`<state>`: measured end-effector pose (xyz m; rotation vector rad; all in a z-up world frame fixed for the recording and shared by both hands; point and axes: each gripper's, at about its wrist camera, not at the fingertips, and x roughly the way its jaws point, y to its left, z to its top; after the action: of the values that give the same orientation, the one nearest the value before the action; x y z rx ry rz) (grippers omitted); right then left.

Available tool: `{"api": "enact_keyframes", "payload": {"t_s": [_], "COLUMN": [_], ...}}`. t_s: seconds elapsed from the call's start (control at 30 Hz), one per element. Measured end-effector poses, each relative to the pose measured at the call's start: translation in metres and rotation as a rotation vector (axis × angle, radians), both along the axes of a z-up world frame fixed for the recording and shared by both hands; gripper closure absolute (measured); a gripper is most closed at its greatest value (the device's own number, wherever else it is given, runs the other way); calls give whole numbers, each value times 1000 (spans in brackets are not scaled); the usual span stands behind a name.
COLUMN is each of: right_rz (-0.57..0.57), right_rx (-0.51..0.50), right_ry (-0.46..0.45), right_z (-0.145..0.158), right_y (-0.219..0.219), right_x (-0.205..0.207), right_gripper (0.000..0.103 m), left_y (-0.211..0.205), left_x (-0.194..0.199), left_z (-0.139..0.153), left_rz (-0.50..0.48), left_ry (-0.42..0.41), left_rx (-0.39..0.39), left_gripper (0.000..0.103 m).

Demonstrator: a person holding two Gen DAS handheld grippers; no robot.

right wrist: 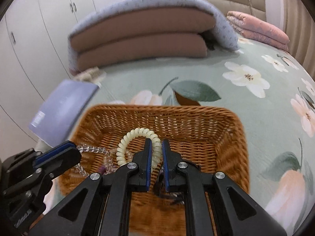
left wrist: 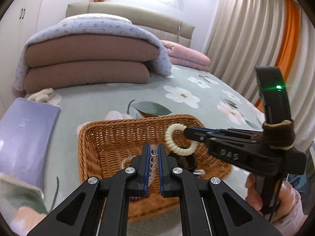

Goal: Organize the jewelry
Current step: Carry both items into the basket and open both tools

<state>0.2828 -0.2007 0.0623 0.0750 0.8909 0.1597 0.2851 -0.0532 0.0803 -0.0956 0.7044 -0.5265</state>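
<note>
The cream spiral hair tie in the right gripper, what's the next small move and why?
Probably open the right gripper to drop the cream spiral hair tie. It already hangs above the brown woven wicker basket, while the left gripper holds a clear bead bracelet alongside.

Both wrist views close above wicker basket (left wrist: 94, 137) (right wrist: 226, 129), facing headboard; share basket, bed.

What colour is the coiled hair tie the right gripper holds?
Cream white; the coiled hair tie shows best in the right wrist view, pinched by the right gripper.
</note>
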Motion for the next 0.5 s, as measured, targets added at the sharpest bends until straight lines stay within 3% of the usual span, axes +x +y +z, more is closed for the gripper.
{"api": "enact_keyframes", "payload": {"t_s": [0.17,0.33,0.5], "right_rz": [-2,-3,-13], "right_rx": [-38,-14,9], "right_ry": [52,72,69], "right_z": [-24,-26,-18], "right_y": [10,7,-2], "right_x": [17,16,4], "right_gripper": [91,91,79], "left_y": [-2,-6,-6], "left_x": [23,26,19], "left_z": [-26,-39,-35], "left_rz": [13,17,30], "left_ry": [54,70,76], "left_rx": [-1,33,52], "left_gripper": [95,95,92]}}
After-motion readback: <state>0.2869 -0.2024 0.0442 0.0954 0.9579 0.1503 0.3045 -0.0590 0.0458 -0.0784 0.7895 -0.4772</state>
